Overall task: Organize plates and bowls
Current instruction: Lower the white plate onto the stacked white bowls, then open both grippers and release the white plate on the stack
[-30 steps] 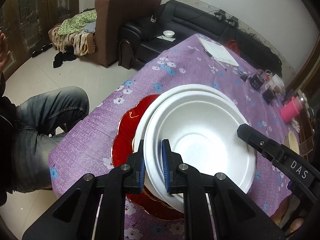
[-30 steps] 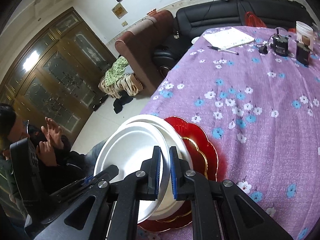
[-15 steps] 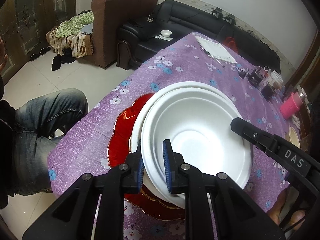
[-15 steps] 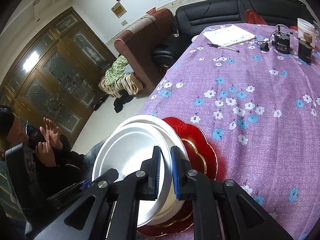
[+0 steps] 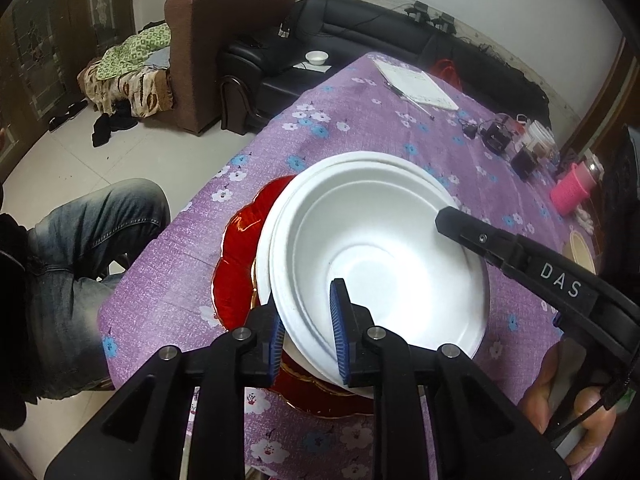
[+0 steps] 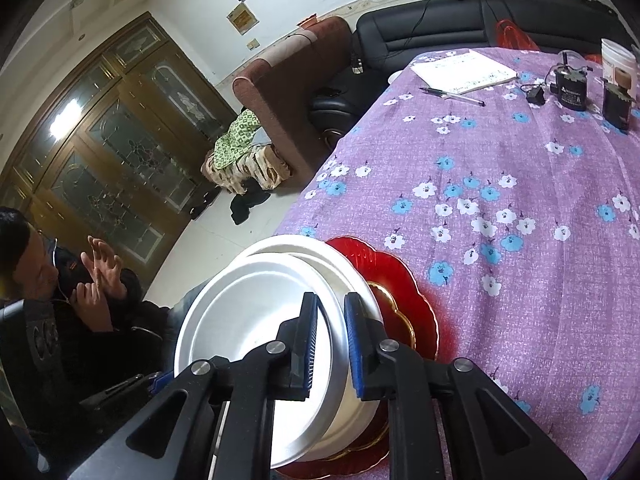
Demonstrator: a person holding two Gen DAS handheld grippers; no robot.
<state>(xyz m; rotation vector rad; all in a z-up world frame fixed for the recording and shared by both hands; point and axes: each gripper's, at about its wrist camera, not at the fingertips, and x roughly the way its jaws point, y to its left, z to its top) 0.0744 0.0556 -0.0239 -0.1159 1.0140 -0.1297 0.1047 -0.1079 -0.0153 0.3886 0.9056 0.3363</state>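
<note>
A white foam bowl sits nested in a second white bowl, both on a red scalloped plate near the table's near-left corner. My left gripper has its jaws around the top bowl's near rim, wider apart than before. My right gripper is shut on the top bowl's opposite rim; its finger also shows in the left wrist view. In the right wrist view the top bowl sits on the lower bowl and the red plate.
The purple flowered tablecloth stretches away. A notebook, pen, black gadgets and a pink cup stand at the far end. A seated person is beside the table's left edge. A sofa is beyond.
My left gripper's jaws have spread apart on the bowl's rim. The bowls have settled slightly lower over the red plate. The right gripper keeps its grip.
</note>
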